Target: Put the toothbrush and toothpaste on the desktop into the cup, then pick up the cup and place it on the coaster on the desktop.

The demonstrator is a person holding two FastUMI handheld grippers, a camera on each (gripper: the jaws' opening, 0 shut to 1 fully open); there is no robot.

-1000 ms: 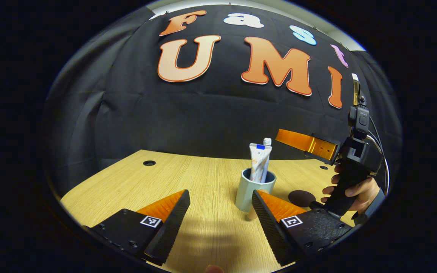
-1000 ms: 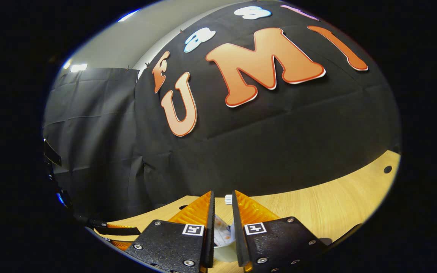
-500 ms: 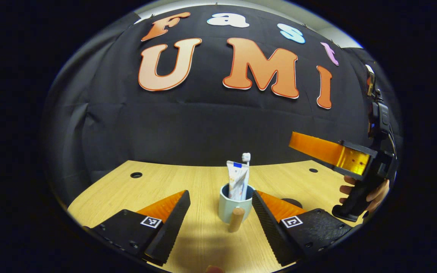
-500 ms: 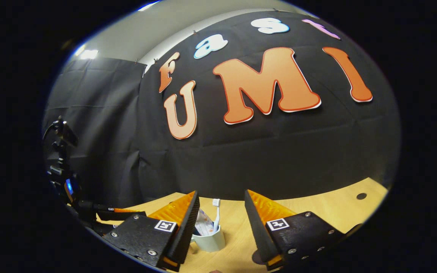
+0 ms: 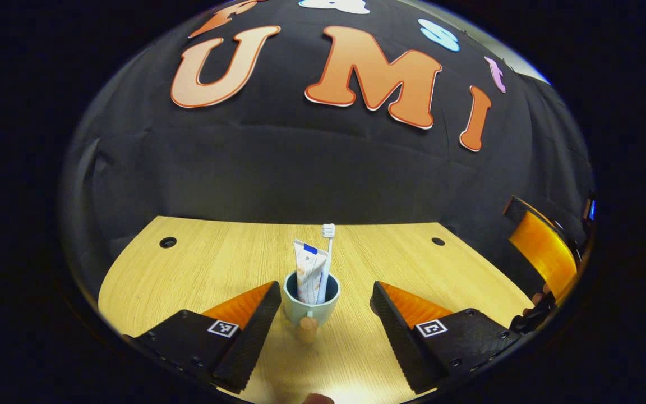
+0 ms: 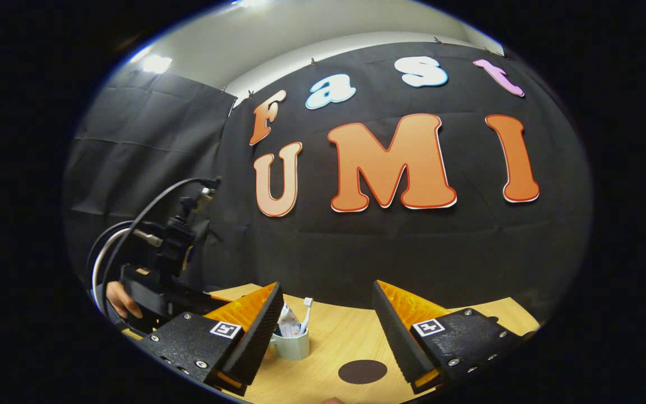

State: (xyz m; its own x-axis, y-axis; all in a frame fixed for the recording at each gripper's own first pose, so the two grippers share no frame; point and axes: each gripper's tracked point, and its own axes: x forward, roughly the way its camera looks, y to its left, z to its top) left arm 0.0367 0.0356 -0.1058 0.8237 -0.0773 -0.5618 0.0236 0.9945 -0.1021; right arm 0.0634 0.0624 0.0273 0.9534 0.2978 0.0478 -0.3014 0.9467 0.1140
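Note:
A pale cup (image 5: 310, 304) with a wooden handle stands upright on the wooden desktop (image 5: 216, 264). A white toothpaste tube (image 5: 307, 268) and a white toothbrush (image 5: 327, 255) stand inside it. My left gripper (image 5: 326, 292) is open, its fingers on either side of the cup without touching it; the cup sits nearer the left finger. My right gripper (image 6: 327, 289) is open and held back above the desk. In the right gripper view the cup (image 6: 292, 347) stands left of a dark round coaster (image 6: 362, 371), which lies flat on the wood.
Two cable holes (image 5: 167, 242) (image 5: 438, 241) mark the desk's far corners. The right gripper's body (image 5: 544, 252) shows at the far right of the left gripper view. A hand (image 6: 118, 298) holds the left gripper's body (image 6: 160, 269) beside the cup.
The right gripper opened, let go of the toothpaste in the cup and pulled back to the right. The left gripper moved in until the cup stood between its open fingers.

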